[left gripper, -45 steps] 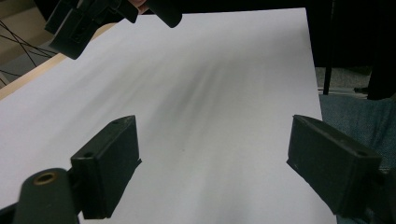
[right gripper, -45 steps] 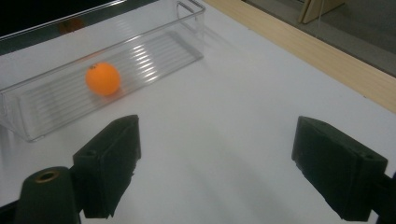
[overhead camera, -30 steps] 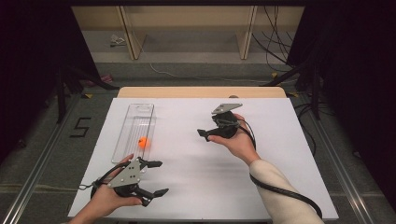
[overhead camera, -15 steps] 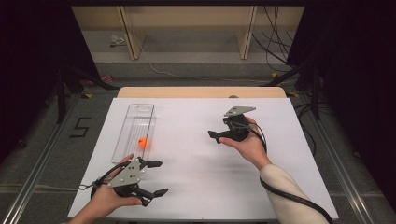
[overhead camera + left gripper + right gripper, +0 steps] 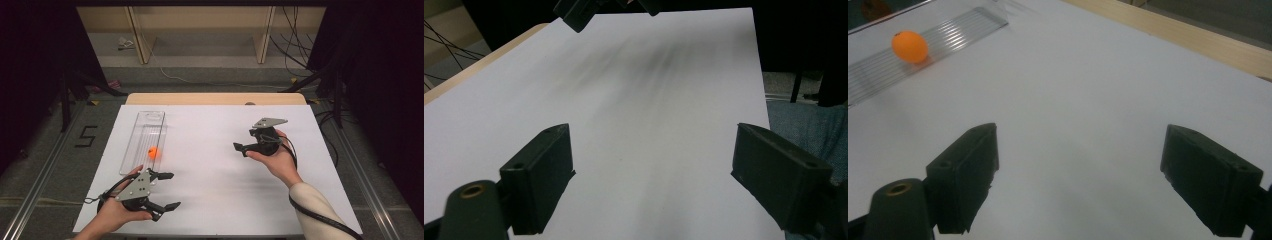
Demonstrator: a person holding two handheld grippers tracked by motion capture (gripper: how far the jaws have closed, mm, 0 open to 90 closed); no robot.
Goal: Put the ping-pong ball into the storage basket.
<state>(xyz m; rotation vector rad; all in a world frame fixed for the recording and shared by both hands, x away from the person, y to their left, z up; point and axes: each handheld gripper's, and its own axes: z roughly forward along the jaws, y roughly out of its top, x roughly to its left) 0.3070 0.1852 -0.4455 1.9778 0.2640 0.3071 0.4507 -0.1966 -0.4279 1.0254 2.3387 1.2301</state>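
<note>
An orange ball [image 5: 153, 152] lies in a long clear plastic tray [image 5: 150, 116] on the left half of the white table top. My left gripper [image 5: 171, 190] rests near the front left corner, held in a hand, open and holding nothing. It points right, just in front of the tray's near end. My right gripper [image 5: 244, 140] is held above the right half of the table, open and empty, pointing left toward the tray. In the right gripper view the ball [image 5: 910, 46] sits on the ribbed tray [image 5: 955, 31] far beyond my open right gripper [image 5: 1080, 175]. The left gripper [image 5: 654, 175] frames bare white table.
A white sheet [image 5: 210, 165] covers the table, with a wooden edge [image 5: 215, 98] along the far side. Beyond it are a shelf frame and cables on the floor. The other gripper [image 5: 579, 12] appears at the top of the left gripper view.
My right gripper has drawn back to the right, away from the tray. The left gripper and the ball have stayed where they were.
</note>
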